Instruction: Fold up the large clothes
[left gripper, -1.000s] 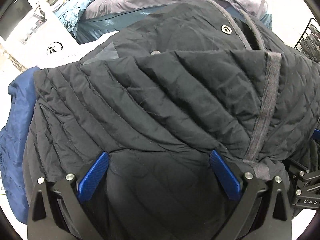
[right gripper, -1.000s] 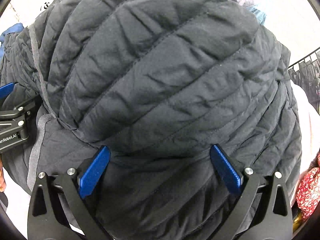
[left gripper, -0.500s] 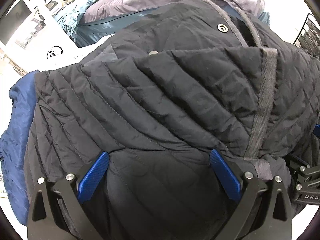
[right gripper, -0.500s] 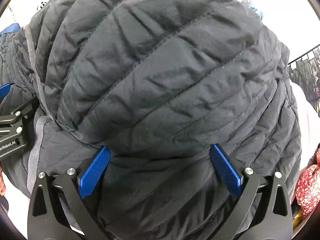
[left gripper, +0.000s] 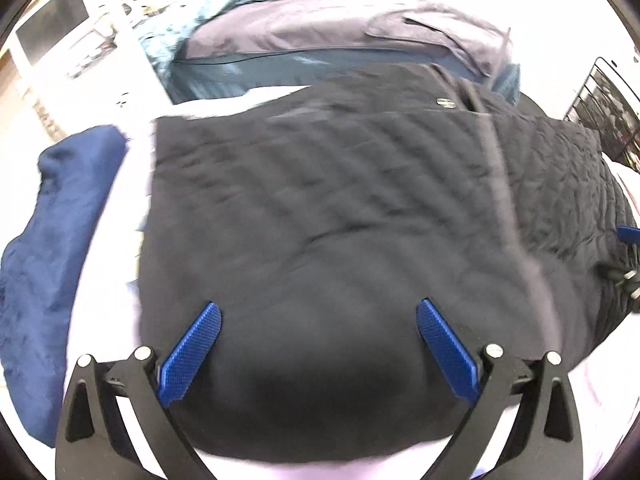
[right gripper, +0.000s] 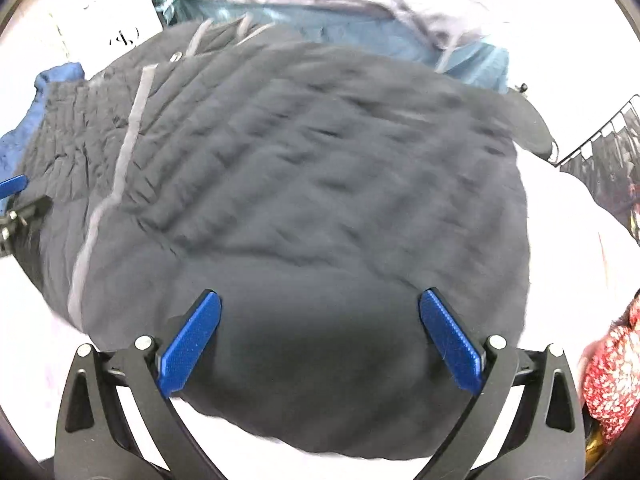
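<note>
A black quilted jacket (left gripper: 340, 216) lies folded on the white table, its grey trim strip (left gripper: 508, 200) running front to back. It also fills the right wrist view (right gripper: 320, 184). My left gripper (left gripper: 318, 344) is open above the jacket's near left part, jaws wide apart and empty. My right gripper (right gripper: 320, 336) is open above the jacket's near right part, also empty. Both views are motion-blurred. Each gripper shows at the edge of the other's view.
A dark blue garment (left gripper: 52, 248) lies left of the jacket. A grey and teal pile of clothes (left gripper: 328, 40) lies behind it. A black wire rack (left gripper: 608, 112) stands at the right. A red floral cloth (right gripper: 612, 380) is at the near right.
Both grippers have pulled back and up from the jacket; more white table shows around it. The jacket now lies flatter, and the frames have become blurred.
</note>
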Available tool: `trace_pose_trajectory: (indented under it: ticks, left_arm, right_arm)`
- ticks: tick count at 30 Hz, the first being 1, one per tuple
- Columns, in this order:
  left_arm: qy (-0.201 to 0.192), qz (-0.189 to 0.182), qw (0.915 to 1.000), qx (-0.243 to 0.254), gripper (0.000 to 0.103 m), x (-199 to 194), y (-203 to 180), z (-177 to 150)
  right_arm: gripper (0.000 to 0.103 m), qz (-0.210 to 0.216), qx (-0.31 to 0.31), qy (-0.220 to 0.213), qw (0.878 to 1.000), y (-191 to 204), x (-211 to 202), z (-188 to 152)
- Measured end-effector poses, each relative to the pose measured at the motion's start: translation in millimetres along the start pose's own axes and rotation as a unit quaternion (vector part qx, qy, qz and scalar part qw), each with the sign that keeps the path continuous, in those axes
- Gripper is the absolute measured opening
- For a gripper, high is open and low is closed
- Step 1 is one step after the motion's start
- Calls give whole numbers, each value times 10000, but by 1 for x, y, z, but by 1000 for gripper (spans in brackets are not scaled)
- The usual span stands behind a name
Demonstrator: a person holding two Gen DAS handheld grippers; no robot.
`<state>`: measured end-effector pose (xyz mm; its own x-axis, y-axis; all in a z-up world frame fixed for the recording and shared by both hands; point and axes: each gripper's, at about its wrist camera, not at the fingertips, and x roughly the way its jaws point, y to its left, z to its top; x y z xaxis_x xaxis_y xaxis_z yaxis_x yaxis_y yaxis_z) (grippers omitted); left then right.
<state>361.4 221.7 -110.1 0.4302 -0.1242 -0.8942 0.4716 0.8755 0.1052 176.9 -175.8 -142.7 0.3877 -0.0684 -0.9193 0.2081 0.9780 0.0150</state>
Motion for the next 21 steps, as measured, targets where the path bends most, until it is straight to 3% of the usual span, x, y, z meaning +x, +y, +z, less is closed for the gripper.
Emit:
trace_pose_trajectory:
  ticks: [3,6,9,11,14,18,21]
  left_arm:
    - [106,482,9982,-345,97,-15,43,-14]
    - [187,562,9937,-955,96,-30,88,-29]
    - [176,73,9890,-1465,96,-46,115,-37]
    - [81,-536,9820,-1810,96,-55,124,-38]
    - [128,-1092,9765,-1854,97,-50,120,-25]
    - [474,-999,9830,-1463,97,-13,116,-6]
    - [755,-1109,9814,-1375,97,17,120,1]
  right_arm:
    - [99,219,467,-110,9986,-54,-16,-13]
    - [99,400,718,44,9966,-99,-14,-23]
    - [99,1184,995,103,9879,-128,-8,-27]
    - [99,1756,1174,145,9773,-134,-4,-25]
    - [99,2162,1120,266,9695,-129,8,-12]
    - [99,2059,1066,259,9724,-121,22,2]
    - [99,2143,1346,369,9668,-126,35,3]
